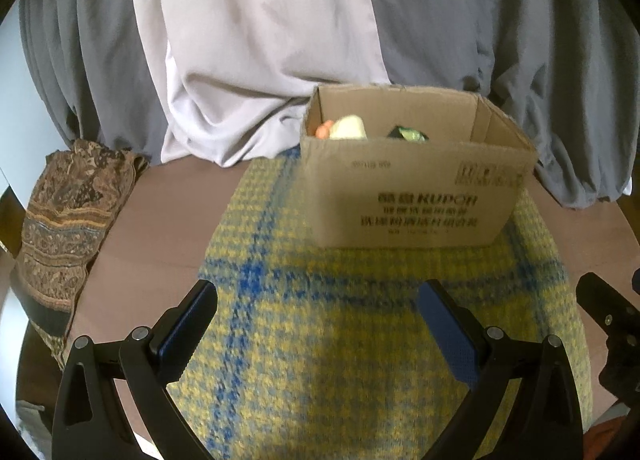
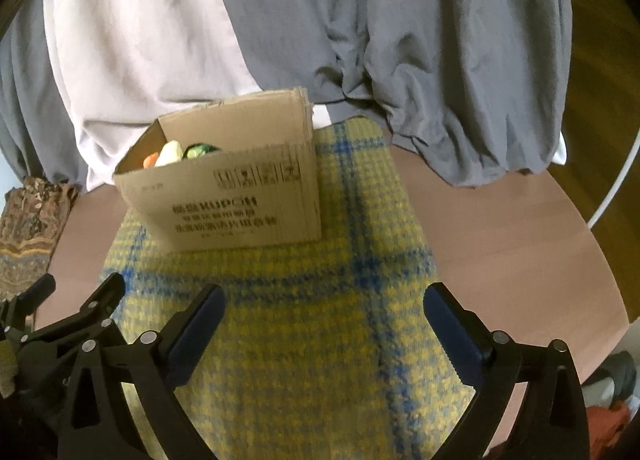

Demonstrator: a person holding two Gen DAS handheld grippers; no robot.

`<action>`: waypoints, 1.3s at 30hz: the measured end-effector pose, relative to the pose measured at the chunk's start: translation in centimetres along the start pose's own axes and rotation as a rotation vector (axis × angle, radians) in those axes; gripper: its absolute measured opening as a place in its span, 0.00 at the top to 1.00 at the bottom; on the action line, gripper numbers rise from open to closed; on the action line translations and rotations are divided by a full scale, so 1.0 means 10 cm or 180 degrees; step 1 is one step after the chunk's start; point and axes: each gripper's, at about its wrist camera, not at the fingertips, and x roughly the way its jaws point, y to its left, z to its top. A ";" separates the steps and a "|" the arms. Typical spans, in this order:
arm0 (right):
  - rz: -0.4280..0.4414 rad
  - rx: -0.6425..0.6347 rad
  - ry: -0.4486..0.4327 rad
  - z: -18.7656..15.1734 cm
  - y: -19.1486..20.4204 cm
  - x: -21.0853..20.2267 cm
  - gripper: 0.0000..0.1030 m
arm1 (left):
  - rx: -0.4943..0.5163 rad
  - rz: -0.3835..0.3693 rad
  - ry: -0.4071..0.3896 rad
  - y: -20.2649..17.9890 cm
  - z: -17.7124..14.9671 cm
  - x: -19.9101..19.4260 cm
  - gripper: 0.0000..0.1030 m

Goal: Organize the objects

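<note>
Left tool (image 1: 316, 324): jaws spread wide, nothing between the pads; held over the near part of the checked cloth (image 1: 360, 320), short of the cardboard box (image 1: 416, 196). It is judged to be kept empty and wide for a coming grasp.

Right tool (image 2: 324, 326): jaws likewise spread wide and empty, held beside the left tool and equally short of the box.

Checked cloth: yellow and blue, laid flat on the counter (image 2: 500, 228), under the box, presumably as a work mat.

Cardboard box: the landmark item. It stands upright on the far part of the cloth, top open. The long axis runs across both views, the printed long side turned toward the tools; in the right wrist view it appears skewed, the right end nearer.

Contents of box: an orange piece (image 1: 323, 130), a pale rounded piece (image 1: 349, 128) and a green-and-dark piece (image 1: 408, 135), seemingly already sorted; kinds cannot be told.

Patterned fabric (image 1: 64, 220): folded, left of the box at the counter's edge.

Draped sheets (image 1: 260, 40): behind the box.
</note>
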 end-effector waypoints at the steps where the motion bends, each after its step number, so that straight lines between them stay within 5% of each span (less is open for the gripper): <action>1: 0.0003 0.0000 0.0013 -0.04 0.00 0.00 0.03 | -0.0001 -0.0016 0.0013 0.00 -0.04 -0.01 0.01; 21: 0.0006 0.0093 0.0172 -0.52 -0.08 -0.01 0.03 | -0.0020 0.0037 0.0283 0.05 -0.54 0.00 0.01; 39: 0.0005 0.0128 0.0267 -0.62 -0.11 0.09 0.03 | 0.0018 -0.0026 0.0380 0.04 -0.63 0.05 0.01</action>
